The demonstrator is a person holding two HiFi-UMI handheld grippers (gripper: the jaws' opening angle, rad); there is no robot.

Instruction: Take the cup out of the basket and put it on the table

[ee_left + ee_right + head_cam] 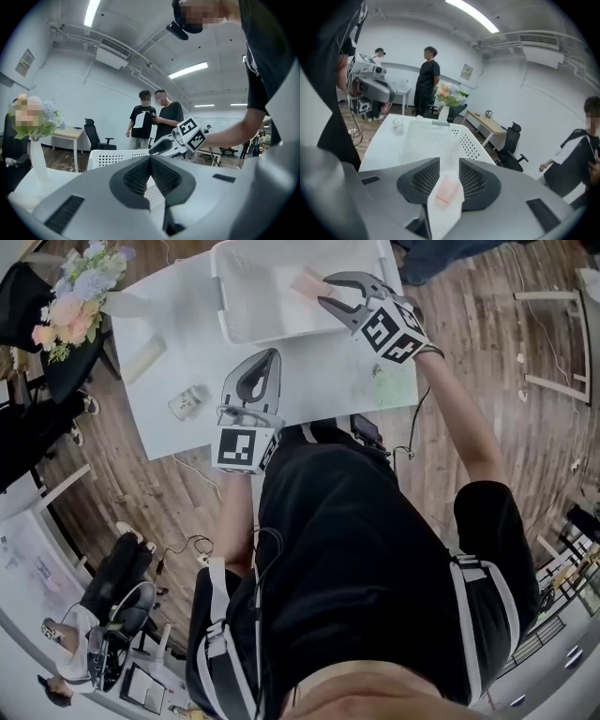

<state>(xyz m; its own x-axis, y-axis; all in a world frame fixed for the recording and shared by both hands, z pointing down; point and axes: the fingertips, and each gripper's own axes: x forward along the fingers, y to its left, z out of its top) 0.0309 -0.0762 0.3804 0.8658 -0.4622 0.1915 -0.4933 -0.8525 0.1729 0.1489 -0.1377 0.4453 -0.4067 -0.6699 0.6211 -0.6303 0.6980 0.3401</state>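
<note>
A pale pink see-through cup (307,282) lies on the floor of the white basket (239,296) at the table's far side. My right gripper (322,291) hangs over the basket's right part, open, its tips just short of the cup. In the right gripper view the cup (447,190) shows through the gap of the right gripper (449,161), with the pads clear of it. My left gripper (265,367) hovers over the white table (178,437) near its front edge, shut and with nothing in it. In the left gripper view the left gripper (150,159) has its tips touching.
A small clear cup (187,401) lies on the table left of my left gripper. A white vase (142,358) with flowers (75,292) stands at the table's far left corner. Two people (154,117) stand beyond the table, and an office chair (96,136) is nearby.
</note>
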